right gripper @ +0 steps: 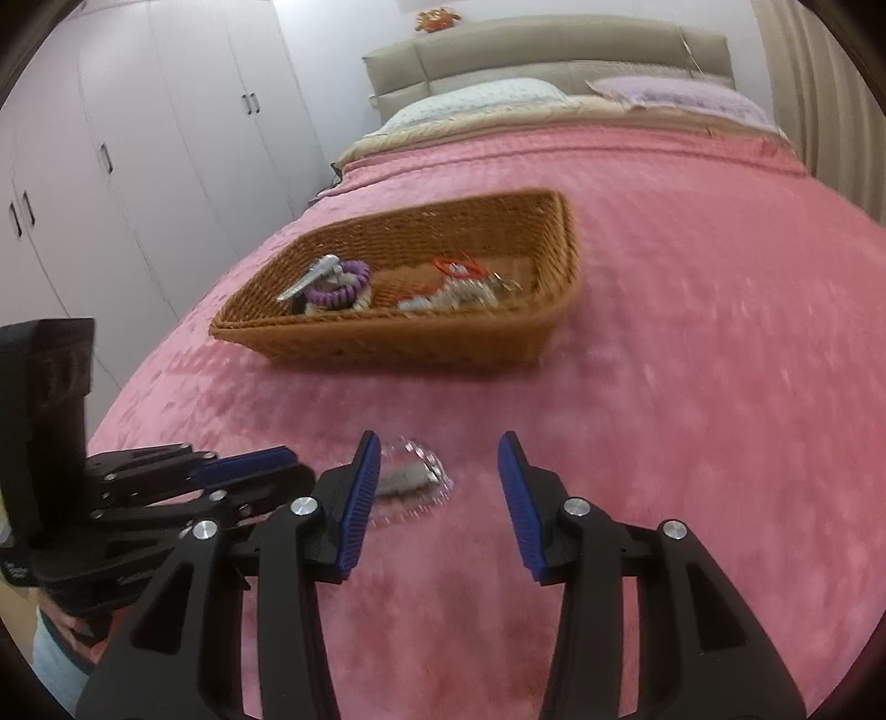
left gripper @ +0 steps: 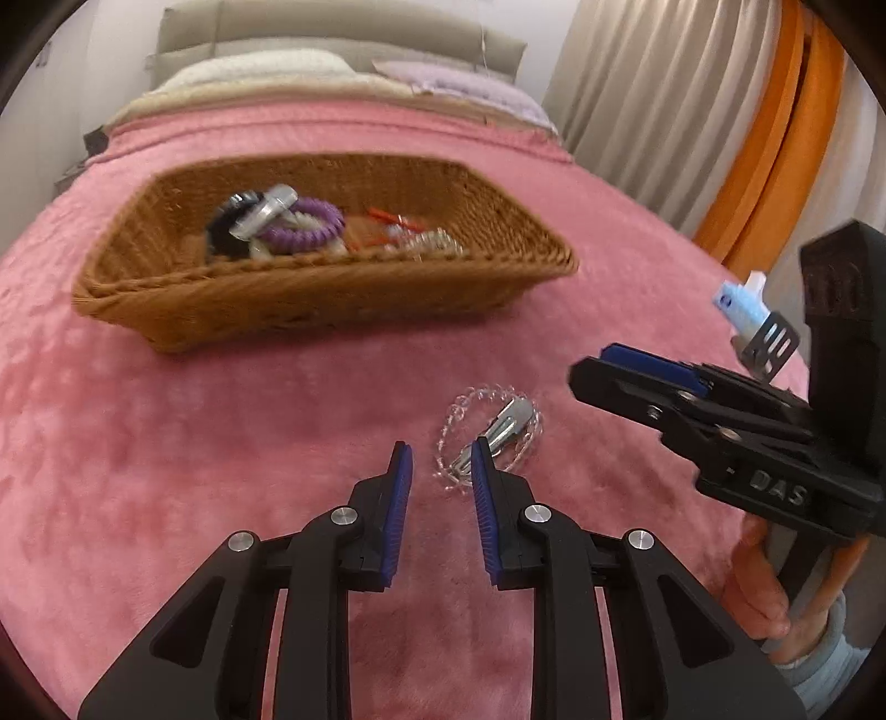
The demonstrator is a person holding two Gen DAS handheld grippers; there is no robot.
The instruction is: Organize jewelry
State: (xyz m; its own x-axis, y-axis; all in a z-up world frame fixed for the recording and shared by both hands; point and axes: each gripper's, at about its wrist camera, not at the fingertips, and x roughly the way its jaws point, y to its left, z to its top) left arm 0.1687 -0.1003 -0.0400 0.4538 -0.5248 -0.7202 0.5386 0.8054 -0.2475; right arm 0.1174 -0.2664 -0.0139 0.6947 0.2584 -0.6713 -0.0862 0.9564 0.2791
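Observation:
A clear beaded bracelet (left gripper: 459, 410) (right gripper: 422, 451) lies on the pink blanket with a silver hair clip (left gripper: 512, 418) (right gripper: 404, 476) resting across it. My left gripper (left gripper: 440, 448) is open just short of them, its right finger overlapping the bracelet's near edge, with only blanket between the pads. My right gripper (right gripper: 438, 437) is open too, and the bracelet sits beside its left finger. Each gripper shows in the other's view, the right gripper (left gripper: 587, 371) coming from the right and the left gripper (right gripper: 299, 471) from the left. Behind them, a wicker basket (left gripper: 332, 277) (right gripper: 387, 338) holds a purple spiral hair tie (left gripper: 307, 224) (right gripper: 338, 288), a silver clip and other pieces.
The bed's pillows (left gripper: 266, 69) and headboard (right gripper: 542, 50) lie beyond the basket. Curtains with an orange band (left gripper: 775, 138) hang on the right. White wardrobe doors (right gripper: 138, 138) stand on the left. A hand and pale sleeve (left gripper: 775, 609) hold the right gripper.

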